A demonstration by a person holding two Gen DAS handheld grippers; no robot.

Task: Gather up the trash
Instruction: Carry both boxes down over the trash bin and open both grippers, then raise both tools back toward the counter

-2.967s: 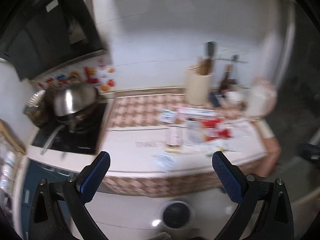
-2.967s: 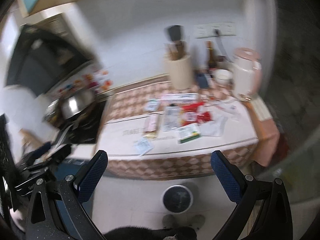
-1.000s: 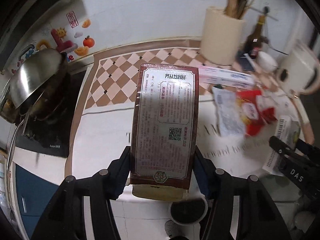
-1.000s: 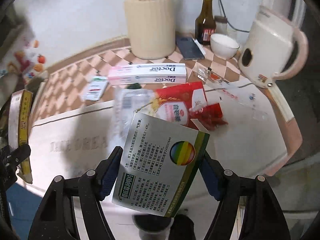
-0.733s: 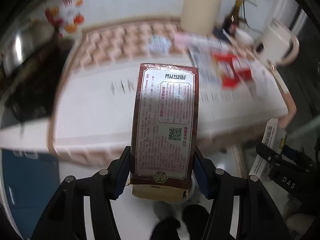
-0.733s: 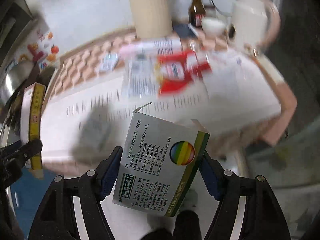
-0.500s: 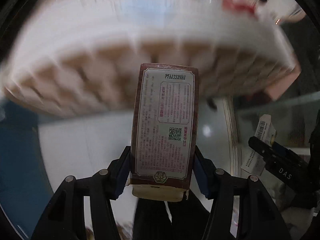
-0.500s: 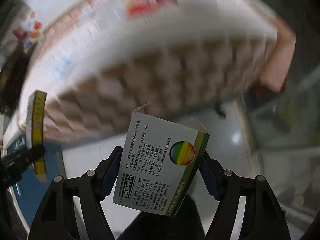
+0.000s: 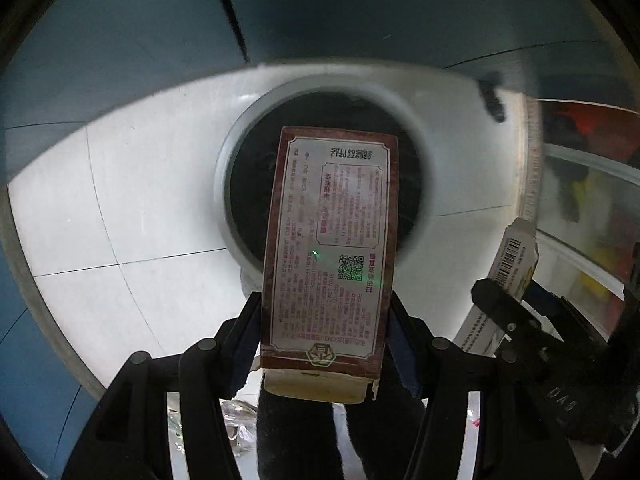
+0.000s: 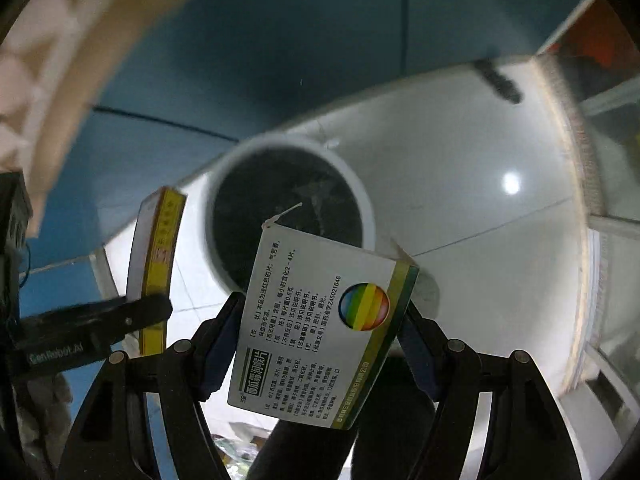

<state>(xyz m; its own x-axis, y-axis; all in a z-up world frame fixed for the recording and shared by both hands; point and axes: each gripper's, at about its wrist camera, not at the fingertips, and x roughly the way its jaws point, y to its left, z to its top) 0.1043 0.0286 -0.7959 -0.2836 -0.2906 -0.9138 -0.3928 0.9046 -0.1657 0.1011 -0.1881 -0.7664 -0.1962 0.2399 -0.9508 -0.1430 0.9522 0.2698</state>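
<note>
The left claw (image 9: 326,340) is pinching a tall brown-bordered carton (image 9: 330,256) by its lower sides, one blue pad on each edge, the printed panel with a QR code facing the camera. The carton stands upright, its upper half overlapping the dark mouth of a round white-rimmed trash bin (image 9: 228,184) that sits on the pale tiled floor (image 9: 120,208) below. Beyond the bin is a blue cabinet front (image 9: 360,8).

The right claw (image 10: 320,340) is pinching a white medicine box (image 10: 320,328) with a rainbow circle and a green-yellow edge; the box is tilted, its top leaning right. Its upper corner overlaps the rim of the same bin (image 10: 368,208), which lies just ahead and to the left. To the left in the right wrist view, the other claw's carton shows edge-on as a yellow strip (image 10: 160,256). At the upper left runs the curved, blurred edge of the tabletop (image 10: 60,64).
</note>
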